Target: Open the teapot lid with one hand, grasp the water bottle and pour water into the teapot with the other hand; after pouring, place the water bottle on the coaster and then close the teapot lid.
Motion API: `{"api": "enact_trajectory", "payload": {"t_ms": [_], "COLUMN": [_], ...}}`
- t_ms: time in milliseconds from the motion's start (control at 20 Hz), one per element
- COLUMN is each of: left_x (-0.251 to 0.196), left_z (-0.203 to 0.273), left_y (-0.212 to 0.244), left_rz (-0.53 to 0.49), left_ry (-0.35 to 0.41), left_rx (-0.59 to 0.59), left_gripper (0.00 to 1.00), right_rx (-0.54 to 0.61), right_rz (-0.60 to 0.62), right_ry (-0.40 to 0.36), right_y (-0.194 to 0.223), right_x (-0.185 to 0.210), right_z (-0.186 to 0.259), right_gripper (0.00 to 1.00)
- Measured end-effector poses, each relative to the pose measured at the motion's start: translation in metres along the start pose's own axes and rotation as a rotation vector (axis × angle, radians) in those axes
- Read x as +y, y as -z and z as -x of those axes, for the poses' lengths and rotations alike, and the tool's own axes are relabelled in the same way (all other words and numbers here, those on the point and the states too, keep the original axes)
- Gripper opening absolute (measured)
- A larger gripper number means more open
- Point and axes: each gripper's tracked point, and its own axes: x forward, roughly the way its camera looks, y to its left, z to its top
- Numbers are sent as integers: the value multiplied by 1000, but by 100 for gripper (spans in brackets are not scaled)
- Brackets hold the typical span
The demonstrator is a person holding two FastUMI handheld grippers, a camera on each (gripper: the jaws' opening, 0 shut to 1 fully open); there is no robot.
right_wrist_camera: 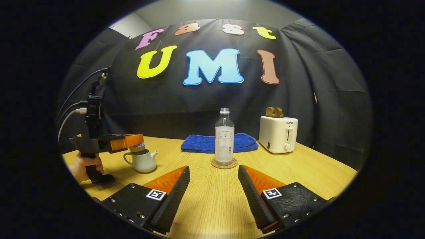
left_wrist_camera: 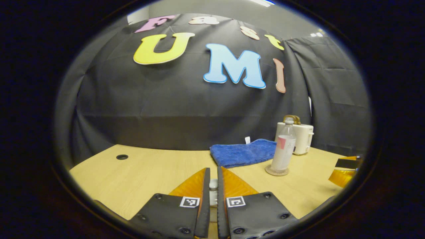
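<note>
Left fingers (left_wrist_camera: 206, 189) pinching teapot lid (left_wrist_camera: 213, 184)

The right gripper (right_wrist_camera: 212, 186) hangs over the table (right_wrist_camera: 315, 172) with fingers spread wide. Straight ahead between them stands the water bottle (right_wrist_camera: 224, 139) on its coaster (right_wrist_camera: 224, 163). Far left, the left gripper (right_wrist_camera: 136, 141) holds the lid (right_wrist_camera: 137, 147) just above the teapot (right_wrist_camera: 142, 161).

Teapot lid (right_wrist_camera: 137, 147) — hidden under fingers (right_wrist_camera: 127, 140)
</note>
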Motion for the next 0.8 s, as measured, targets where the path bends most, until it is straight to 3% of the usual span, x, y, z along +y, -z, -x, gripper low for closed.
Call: {"api": "enact_trajectory", "payload": {"t_ms": [150,750,800], "left_x": [-4,-9,-9], "left_z": [-2,-8,-7], "left_y": [3,9,8], "left_rz": [-42,-43,-46], "left_ry": [-14,-26,-27], "left_rx": [-10,-2,1], "left_gripper": [16,16,19], "right_rx": [-1,-2,-2], "right_rz": [-9,-12,-9], "right_ry": [-10,-26,-27], "right_y": [-1,0,0], "right_x": [2,5,6], "right_z": [1,1,1], "right_gripper": [90,90,90]}}
